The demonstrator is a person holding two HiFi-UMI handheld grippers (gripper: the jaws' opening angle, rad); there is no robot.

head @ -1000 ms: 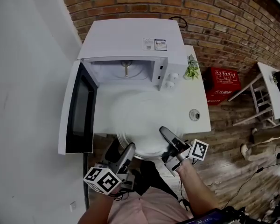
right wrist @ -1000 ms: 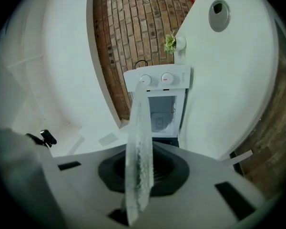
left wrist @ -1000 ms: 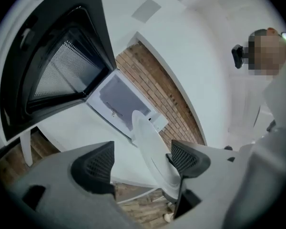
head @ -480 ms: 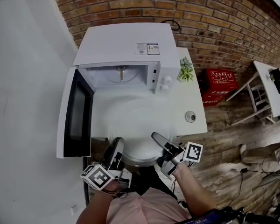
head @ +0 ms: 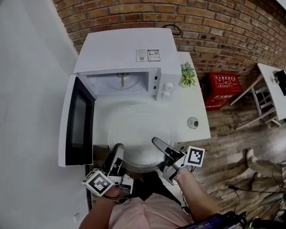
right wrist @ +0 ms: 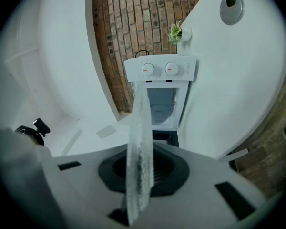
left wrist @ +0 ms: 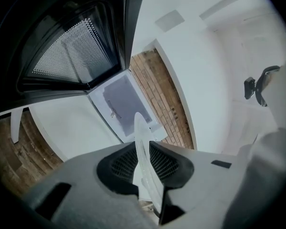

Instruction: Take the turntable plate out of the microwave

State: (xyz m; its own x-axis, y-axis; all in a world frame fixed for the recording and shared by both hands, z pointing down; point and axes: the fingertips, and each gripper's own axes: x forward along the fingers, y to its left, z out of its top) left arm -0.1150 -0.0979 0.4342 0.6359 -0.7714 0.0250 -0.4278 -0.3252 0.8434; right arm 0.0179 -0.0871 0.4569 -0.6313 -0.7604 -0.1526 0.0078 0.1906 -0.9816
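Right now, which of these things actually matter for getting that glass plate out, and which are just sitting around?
Part of the job: glass turntable plate, already outside; microwave with its open door; left claw, its jaws have just been closing on the plate's rim; right claw, gripping the opposite rim.

Just lying about: potted plant; red crate; small round object on the table.
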